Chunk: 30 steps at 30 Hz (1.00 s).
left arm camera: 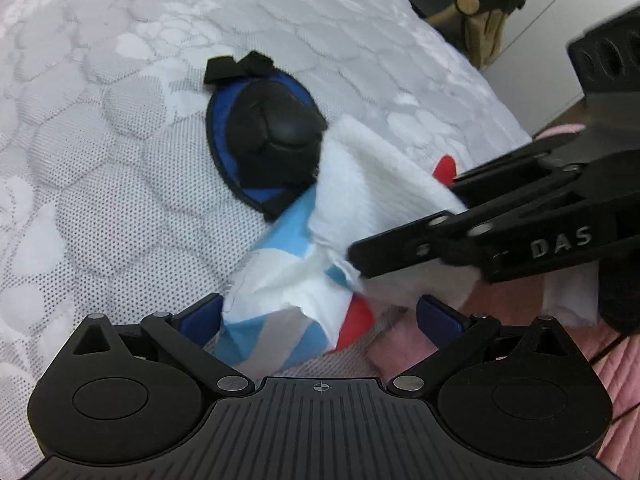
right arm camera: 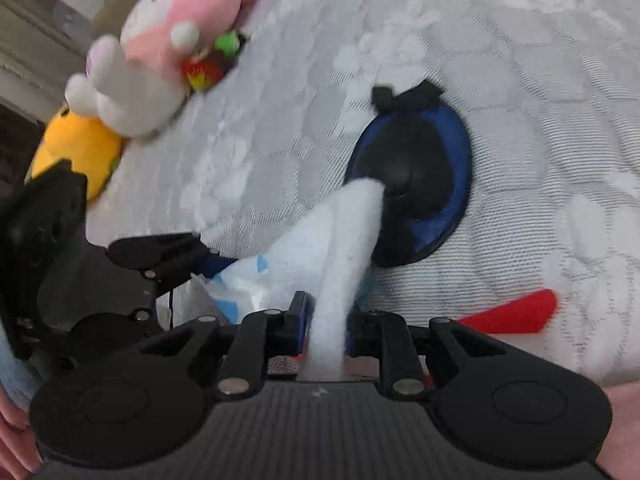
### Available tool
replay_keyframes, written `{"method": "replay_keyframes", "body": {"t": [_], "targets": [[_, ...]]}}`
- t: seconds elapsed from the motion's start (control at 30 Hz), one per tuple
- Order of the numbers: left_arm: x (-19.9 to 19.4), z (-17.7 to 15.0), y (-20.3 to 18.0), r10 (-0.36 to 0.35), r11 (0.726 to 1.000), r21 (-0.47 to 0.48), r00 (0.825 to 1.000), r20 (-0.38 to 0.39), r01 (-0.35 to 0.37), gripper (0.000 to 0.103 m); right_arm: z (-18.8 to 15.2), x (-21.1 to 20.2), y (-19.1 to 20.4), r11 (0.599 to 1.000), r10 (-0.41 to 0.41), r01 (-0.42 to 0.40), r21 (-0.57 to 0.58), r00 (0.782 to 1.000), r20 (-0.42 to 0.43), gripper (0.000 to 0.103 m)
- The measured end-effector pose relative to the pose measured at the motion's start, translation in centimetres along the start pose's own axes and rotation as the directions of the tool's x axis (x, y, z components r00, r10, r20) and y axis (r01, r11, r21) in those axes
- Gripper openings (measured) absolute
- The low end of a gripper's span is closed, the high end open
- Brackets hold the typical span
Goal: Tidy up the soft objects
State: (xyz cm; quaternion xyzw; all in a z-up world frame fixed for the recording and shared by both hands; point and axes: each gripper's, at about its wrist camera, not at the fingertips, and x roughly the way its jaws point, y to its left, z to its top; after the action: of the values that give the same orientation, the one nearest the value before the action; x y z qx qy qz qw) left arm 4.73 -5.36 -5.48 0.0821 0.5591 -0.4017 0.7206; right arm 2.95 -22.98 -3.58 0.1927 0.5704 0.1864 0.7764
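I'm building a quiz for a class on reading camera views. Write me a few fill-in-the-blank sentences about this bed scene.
1. The right gripper is shut on a fold of ____ cloth.
2. The pink and white plush toy lies beside a ____ one.
3. The black and blue eye mask lies on the ____.
4. The left gripper has its jaws ____.

Missing words: white; yellow; mattress; open

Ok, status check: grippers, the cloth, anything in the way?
Right gripper pinching the white cloth. Left gripper open around its striped end. Black-and-blue eye mask lies partly under the cloth on the mattress. Plush toys off to one side.
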Motion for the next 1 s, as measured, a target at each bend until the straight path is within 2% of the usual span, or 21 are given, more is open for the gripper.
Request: {"method": "replay_keyframes", "body": {"t": [0.17,0.23,0.37,0.43,0.5,0.63,0.7,0.77,0.87,1.0], "targets": [[0.6,-0.3,-0.3,0.045,0.998,0.049,0.999,-0.012,-0.044,0.103,0.7,2.2,0.3,0.995,0.063,-0.058,0.076,0.996,-0.06,0.034],[0.5,-0.1,-0.1,0.043,0.998,0.046,0.999,-0.004,-0.043,0.103,0.9,2.6,0.0,0.992,0.081,-0.074,0.107,0.995,-0.064,0.035],[-0.4,0.5,0.8,0.046,0.999,0.023,0.997,0.056,-0.047,0.103,1.5,3.2,-0.7,0.974,0.125,-0.121,0.191,0.992,-0.01,0.036],[-1.2,0.8,1.4,0.079,0.997,0.014,0.99,0.115,-0.081,0.103,2.2,3.4,-0.5,0.969,0.133,-0.138,0.203,0.99,0.04,0.036],[-2.2,1.1,1.9,0.125,0.992,0.01,0.974,0.191,-0.129,0.103,3.1,3.7,-0.1,0.963,0.154,-0.17,0.21,0.984,0.088,0.036],[-4.5,1.2,2.1,0.21,0.972,0.025,0.907,0.365,-0.235,0.103,4.7,3.3,0.1,0.941,0.214,-0.254,0.225,0.959,0.189,0.032],[-4.8,1.1,1.9,0.237,0.963,0.027,0.886,0.398,-0.269,0.103,5.1,2.7,0.0,0.95,0.184,-0.23,0.212,0.96,0.212,0.032],[-4.6,1.0,1.9,0.237,0.964,0.025,0.894,0.382,-0.266,0.103,5.0,2.2,-0.1,0.971,0.107,-0.149,0.188,0.97,0.217,0.032],[-4.2,0.6,1.4,0.187,0.976,0.043,0.918,0.35,-0.215,0.103,3.9,1.9,-0.8,0.984,-0.021,-0.015,0.176,0.98,0.2,0.026],[-3.4,0.3,-1.0,0.113,0.98,0.125,0.951,0.288,-0.155,0.103,2.7,0.4,-1.7,0.98,-0.086,0.042,0.196,0.972,0.22,0.025]]}}
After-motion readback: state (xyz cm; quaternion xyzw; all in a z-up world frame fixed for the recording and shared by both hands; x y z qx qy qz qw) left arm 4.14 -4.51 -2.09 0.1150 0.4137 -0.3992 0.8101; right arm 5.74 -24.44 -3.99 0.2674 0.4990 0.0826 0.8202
